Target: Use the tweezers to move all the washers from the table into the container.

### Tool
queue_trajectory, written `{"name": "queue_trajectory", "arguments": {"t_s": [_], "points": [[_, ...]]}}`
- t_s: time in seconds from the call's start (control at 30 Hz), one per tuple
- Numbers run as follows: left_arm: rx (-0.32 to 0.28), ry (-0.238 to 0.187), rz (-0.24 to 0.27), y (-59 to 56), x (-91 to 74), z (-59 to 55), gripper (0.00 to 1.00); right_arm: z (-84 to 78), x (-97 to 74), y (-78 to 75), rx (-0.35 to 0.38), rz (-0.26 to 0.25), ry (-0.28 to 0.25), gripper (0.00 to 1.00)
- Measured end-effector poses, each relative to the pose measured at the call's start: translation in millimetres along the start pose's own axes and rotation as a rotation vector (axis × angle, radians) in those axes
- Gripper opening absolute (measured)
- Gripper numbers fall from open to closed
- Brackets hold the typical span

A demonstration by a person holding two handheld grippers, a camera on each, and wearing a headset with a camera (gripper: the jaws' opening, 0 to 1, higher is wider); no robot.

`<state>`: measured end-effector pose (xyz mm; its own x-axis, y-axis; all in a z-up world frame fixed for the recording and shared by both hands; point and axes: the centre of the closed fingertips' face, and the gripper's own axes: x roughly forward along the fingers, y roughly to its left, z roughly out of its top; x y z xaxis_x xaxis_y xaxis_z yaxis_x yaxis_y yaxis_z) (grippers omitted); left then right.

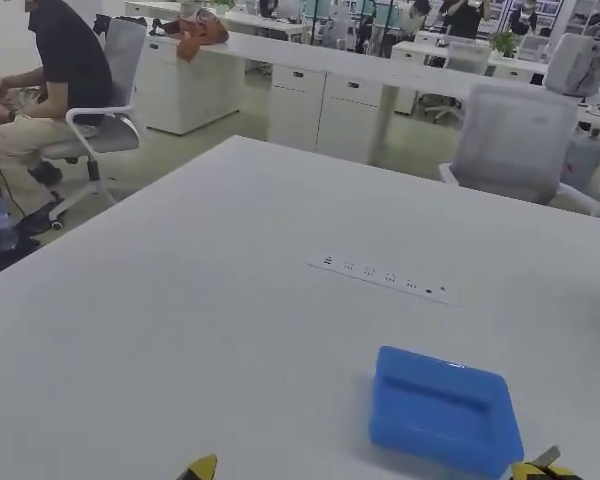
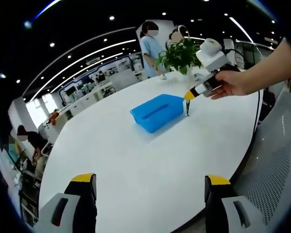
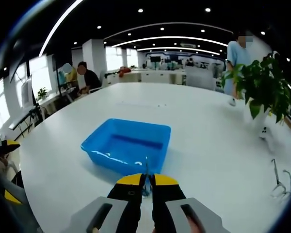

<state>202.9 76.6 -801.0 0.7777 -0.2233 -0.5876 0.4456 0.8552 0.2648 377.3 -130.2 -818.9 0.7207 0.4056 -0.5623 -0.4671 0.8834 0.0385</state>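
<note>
**R side loaded, L side free**

L gripper (image 2: pixel 148 194) – jaws spread wide, nothing between them, at the edge of the white table (image 1: pixel 180 330). Mid-table: blue container (image 3: pixel 126 145), a shallow rectangular plastic tray w/ raised rim, sitting flat. R gripper (image 3: pixel 146 184) just beside its near side – jaws clamped on thin metal tweezers (image 3: pixel 146 170), which point down by the rim.

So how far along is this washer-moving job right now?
Early on, it seems. Done: the right gripper is shut on the tweezers, which point toward the blue container. In hand: I can't tell whether the tips hold a washer. Left: the container's floor looks bare, so the washers apparently have yet to go in. The left gripper hangs open, holding nothing.
</note>
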Motion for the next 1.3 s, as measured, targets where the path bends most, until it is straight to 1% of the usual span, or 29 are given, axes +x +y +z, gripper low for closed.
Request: {"name": "queue_trajectory", "arguments": {"t_s": [0.13,0.23,0.4,0.5,0.63,0.77,1.0,1.3], "points": [[0.0,0.003,0.003,0.5,0.0,-0.3,0.95,-0.2,0.6,-2.2,-0.044,-0.009,0.006,0.03],[0.003,0.0,0.004,0.5,-0.3,0.5,0.95,-0.6,0.0,-2.0,-0.031,-0.006,0.004,0.03],[0.002,-0.001,0.009,1.3,-0.6,0.6,0.94,-3.8,-1.8,-4.5,-0.034,-0.013,0.007,0.03],[0.005,0.0,0.009,1.3,-0.8,0.6,0.94,-5.4,-4.4,-2.5,-0.022,-0.007,0.009,0.02],[0.006,-0.001,0.01,1.3,-0.7,0.8,0.94,-5.7,-4.2,-1.0,-0.035,0.001,0.015,0.02],[0.004,-0.004,0.012,1.8,-1.0,1.2,0.94,-4.3,-2.1,-0.2,-0.011,0.006,0.033,0.03],[0.001,-0.007,0.018,3.0,-1.4,1.9,0.94,-6.8,-3.5,-0.5,-0.04,0.01,0.063,0.03],[0.003,-0.01,0.019,3.4,-1.7,2.2,0.94,-9.1,-5.6,-0.8,-0.04,0.02,0.088,0.03]]}}
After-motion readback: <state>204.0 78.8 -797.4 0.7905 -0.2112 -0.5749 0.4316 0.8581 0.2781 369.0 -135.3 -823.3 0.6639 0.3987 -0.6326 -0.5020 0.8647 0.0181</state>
